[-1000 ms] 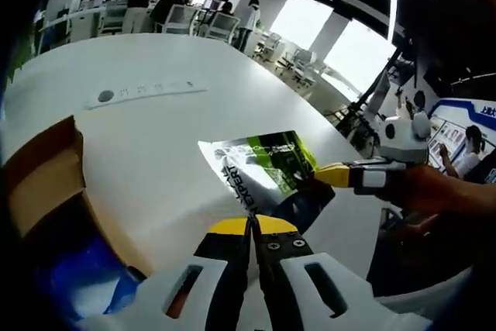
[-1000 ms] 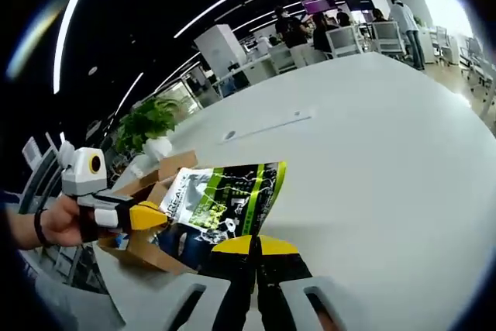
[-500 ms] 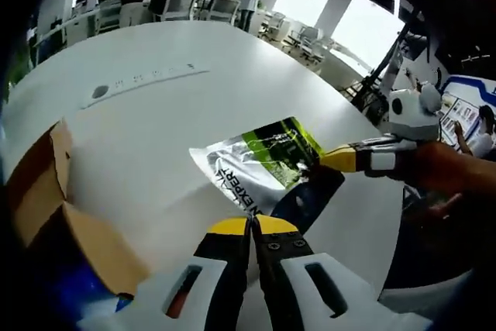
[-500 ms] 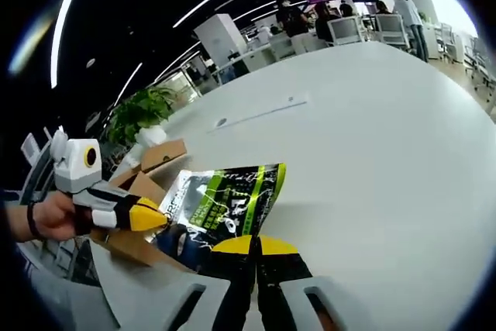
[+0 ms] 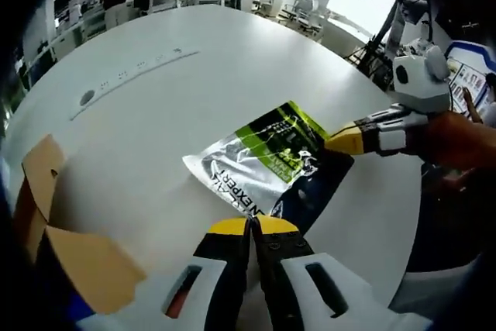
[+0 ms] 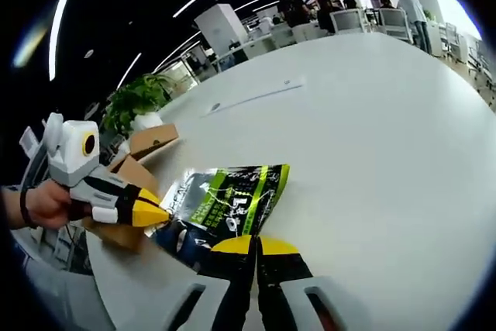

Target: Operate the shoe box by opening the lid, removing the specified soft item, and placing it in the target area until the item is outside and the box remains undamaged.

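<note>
White table carries all. Cardboard shoe box, flaps open, sits at table edge; pouch already out, well apart from box. Step in hand, by judgement: placing. Left gripper clamped on pouch's near edge; right gripper pinches opposite edge, jaws closed. Pouch looks low over table or on it; cannot tell contact. Next: set flat, release both. Target area unmarked. Box interior cut off, blue shape inside unclear. Pouch print partly legible.
</note>
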Motion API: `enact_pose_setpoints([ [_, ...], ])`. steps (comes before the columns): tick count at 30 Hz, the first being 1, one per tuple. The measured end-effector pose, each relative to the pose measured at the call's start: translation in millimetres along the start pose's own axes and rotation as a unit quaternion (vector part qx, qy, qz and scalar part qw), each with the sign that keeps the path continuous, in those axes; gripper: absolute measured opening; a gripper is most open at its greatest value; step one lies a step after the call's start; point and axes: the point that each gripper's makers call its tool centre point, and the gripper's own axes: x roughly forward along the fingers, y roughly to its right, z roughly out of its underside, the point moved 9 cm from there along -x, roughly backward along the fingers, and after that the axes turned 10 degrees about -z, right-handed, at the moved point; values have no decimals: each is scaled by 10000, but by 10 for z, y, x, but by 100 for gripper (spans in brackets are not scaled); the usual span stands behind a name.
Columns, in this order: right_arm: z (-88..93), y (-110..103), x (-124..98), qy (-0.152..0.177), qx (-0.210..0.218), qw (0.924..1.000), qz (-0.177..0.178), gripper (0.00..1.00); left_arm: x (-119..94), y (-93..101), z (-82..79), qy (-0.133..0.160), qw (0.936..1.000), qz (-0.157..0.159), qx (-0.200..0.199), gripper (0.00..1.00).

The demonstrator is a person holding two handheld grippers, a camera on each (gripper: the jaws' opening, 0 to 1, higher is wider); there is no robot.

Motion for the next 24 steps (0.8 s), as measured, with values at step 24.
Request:
enact_pose_setpoints([
  [24, 20, 12, -104, -70, -29, 9995, 321, 6, -70, 5, 38, -425, 9988, -76, 235, 4],
])
